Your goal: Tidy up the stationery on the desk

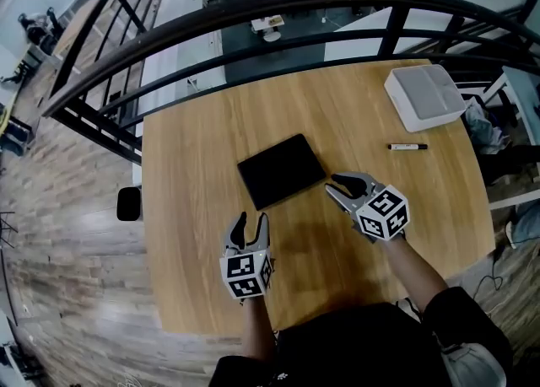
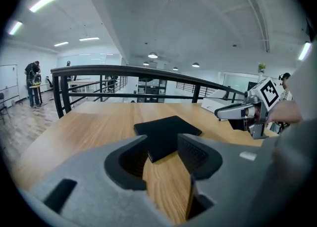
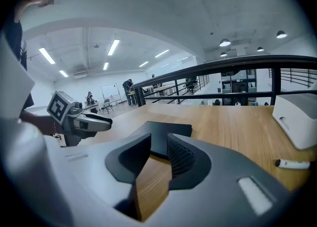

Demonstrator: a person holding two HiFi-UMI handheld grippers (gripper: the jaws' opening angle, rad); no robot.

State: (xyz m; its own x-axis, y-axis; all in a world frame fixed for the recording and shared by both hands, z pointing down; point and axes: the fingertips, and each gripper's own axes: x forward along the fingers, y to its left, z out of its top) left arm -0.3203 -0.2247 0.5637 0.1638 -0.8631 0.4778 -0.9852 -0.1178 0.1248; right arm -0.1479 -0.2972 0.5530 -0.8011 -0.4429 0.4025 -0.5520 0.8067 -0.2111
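Head view: the round wooden surface (image 1: 194,208) shows a fine straight grain. A flat, matte black pad (image 1: 281,170) with a rectangular shape lies near its centre. From the pad, a thin white marker (image 1: 407,147) with dark ends lies at 3 o'clock, and a smooth white box (image 1: 424,97) with rounded corners sits at 2 o'clock. The left hand-held gripper (image 1: 253,219) hovers at 7 o'clock of the pad, and the right hand-held gripper (image 1: 332,185) at 4 o'clock, near its corner.

Left gripper view: the grey jaws with ribbed pads stand moderately apart and hold nothing. Only wood and the pad's corner show between them.

Right gripper view: these jaws are also parted and empty. The pad lies just ahead, the marker at 4 o'clock.
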